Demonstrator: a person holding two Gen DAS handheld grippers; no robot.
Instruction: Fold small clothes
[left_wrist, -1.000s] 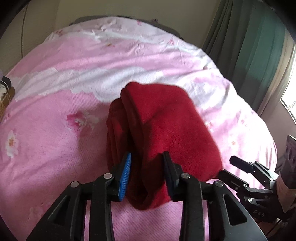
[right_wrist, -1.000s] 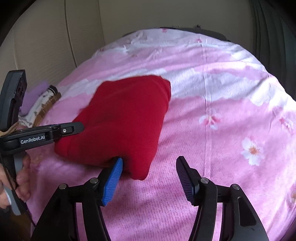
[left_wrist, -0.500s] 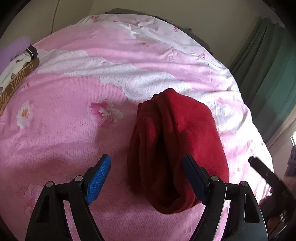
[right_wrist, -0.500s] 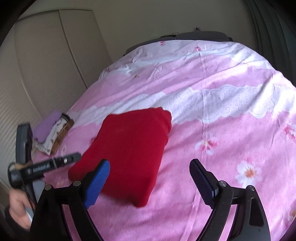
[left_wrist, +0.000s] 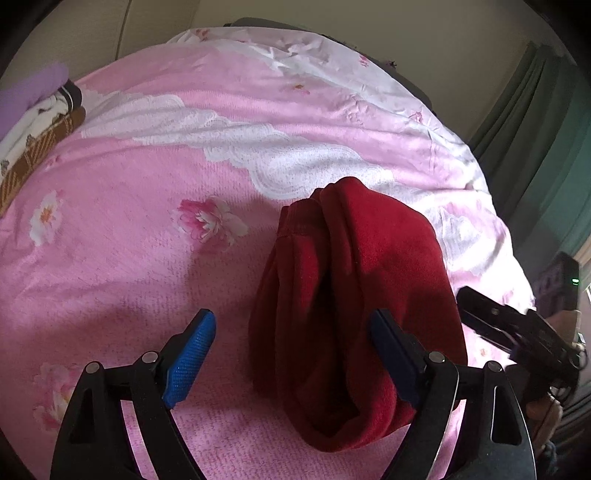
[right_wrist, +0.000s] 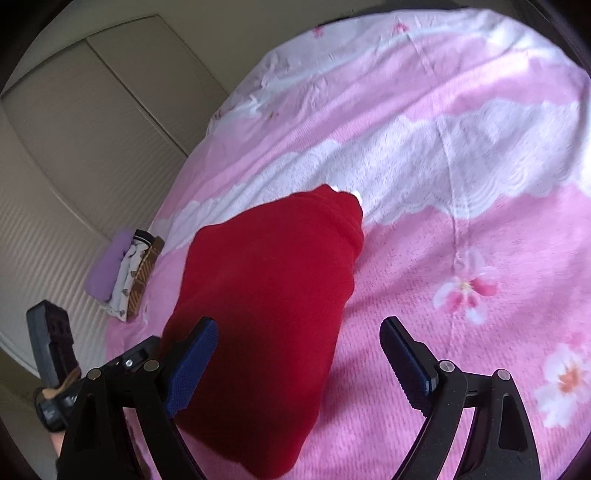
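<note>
A folded red fleece garment (left_wrist: 354, 295) lies on the pink floral bedspread (left_wrist: 129, 258), at lower centre of the left wrist view. The left tool (left_wrist: 291, 354) hangs over its near end, jaws spread wide and holding nothing. The right tool (right_wrist: 299, 365) is likewise wide open and empty, above the garment's near edge. At upper left, a stack of folded clothes (left_wrist: 33, 122) sits at the bed's edge.
</note>
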